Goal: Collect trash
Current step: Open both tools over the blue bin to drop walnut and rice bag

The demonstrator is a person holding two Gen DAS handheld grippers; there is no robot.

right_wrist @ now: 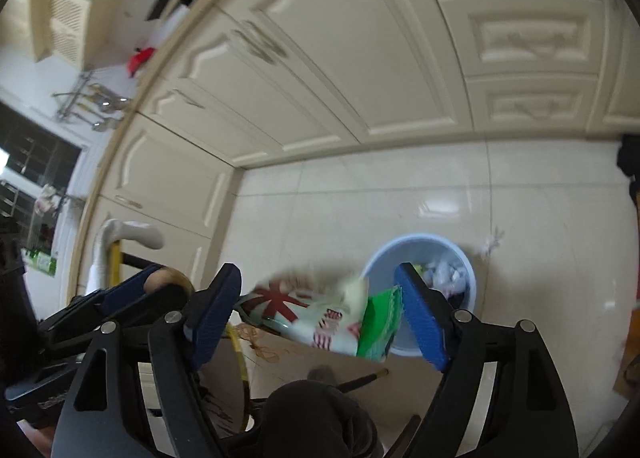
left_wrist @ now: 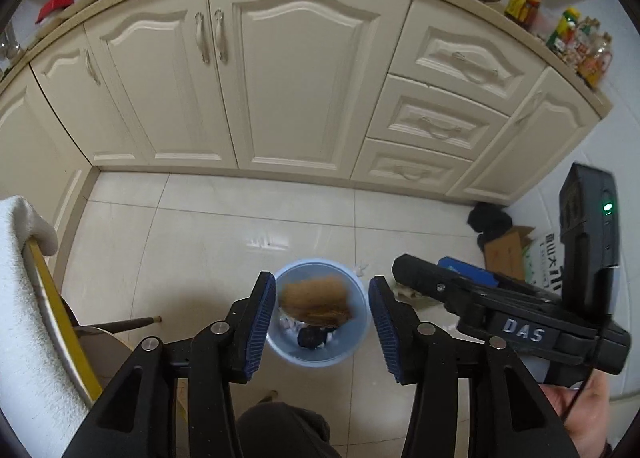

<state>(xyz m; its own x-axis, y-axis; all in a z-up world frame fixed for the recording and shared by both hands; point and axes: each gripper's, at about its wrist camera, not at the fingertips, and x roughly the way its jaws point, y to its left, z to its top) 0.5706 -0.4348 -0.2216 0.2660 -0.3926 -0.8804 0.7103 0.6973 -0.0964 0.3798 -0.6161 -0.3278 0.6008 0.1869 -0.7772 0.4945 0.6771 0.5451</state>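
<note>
blue bin (left_wrist: 320, 354) on tile floor (left_wrist: 224, 242), both jaws spread wide above it

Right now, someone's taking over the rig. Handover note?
Left gripper: open, empty, above the blue trash bin on the floor.
Right gripper: open; a blurred snack wrapper sits between its fingers, apparently dropping, at the bin's near rim, not inside yet.
Done: bin already holds a brown piece and crumpled white scraps.
Left: confirm the wrapper lands in; a white scrap lies on the tiles beside the bin.
</note>
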